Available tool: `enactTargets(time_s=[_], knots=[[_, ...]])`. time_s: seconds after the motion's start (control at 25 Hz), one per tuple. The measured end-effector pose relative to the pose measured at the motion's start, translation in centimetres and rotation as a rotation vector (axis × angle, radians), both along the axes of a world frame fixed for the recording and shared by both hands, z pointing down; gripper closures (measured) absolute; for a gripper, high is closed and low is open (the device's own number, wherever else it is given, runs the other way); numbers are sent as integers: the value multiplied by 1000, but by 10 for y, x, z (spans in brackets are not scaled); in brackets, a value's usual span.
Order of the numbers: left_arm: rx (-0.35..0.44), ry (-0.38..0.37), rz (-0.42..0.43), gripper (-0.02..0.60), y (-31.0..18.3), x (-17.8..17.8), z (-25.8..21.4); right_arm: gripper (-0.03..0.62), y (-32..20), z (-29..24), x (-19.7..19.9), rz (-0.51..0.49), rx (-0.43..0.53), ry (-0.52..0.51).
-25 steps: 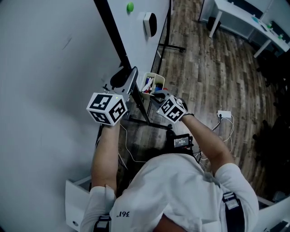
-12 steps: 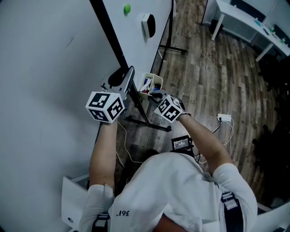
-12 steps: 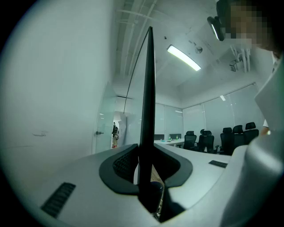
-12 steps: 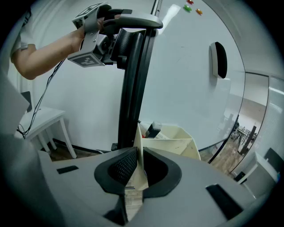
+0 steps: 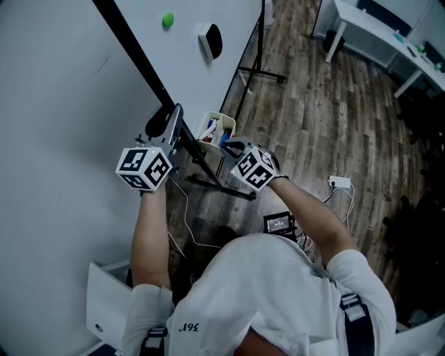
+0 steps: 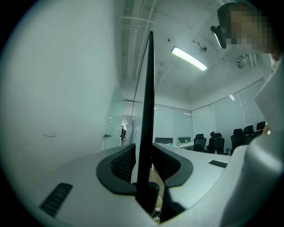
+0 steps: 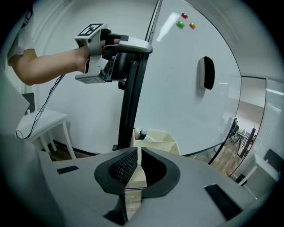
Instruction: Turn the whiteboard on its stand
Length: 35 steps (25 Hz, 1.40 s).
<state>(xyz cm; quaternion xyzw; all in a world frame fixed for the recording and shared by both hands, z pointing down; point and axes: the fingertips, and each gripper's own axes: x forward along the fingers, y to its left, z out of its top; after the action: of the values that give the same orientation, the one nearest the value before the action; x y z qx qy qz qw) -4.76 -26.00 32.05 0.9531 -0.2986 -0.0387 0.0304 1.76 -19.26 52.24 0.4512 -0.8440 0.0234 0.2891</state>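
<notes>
Nearest to us, the left claw (image 6: 144, 164) is clamped on the black side frame (image 6: 148, 111) of the whiteboard (image 5: 201, 76). We judge this grip is the handle for swinging the board about its stand (image 5: 261, 69). Just beside it, the right claw (image 7: 137, 164) has its jaws drawn almost together on nothing and hangs free of the frame, likely ready to steady or push. Past its tips sits a cream bin (image 7: 155, 137) of pens, close by the foot of the frame.

The board stands upright, and 1 eraser (image 5: 211, 40) and 1 green magnet (image 5: 167, 21) cling to its face. They would probably ride along in a turn.

A small white table (image 7: 42, 122) stands low against the wall on the left. The wood floor (image 5: 334, 118) runs beyond, with a power strip (image 5: 339, 183) lying on it. Farthest off, a white worktop (image 5: 379, 31) stands well apart.
</notes>
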Motion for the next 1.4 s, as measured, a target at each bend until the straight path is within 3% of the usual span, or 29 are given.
enactTargets(time_s=[0.48, 0.68, 1.4], knots=[[-58, 58, -114, 482, 18, -21, 8, 549, 25, -43, 47, 101, 61, -159], [-63, 69, -141, 482, 30, -30, 10, 549, 35, -56, 59, 117, 94, -167], [-77, 116, -116, 482, 95, -20, 18, 550, 66, -108, 85, 129, 194, -206]])
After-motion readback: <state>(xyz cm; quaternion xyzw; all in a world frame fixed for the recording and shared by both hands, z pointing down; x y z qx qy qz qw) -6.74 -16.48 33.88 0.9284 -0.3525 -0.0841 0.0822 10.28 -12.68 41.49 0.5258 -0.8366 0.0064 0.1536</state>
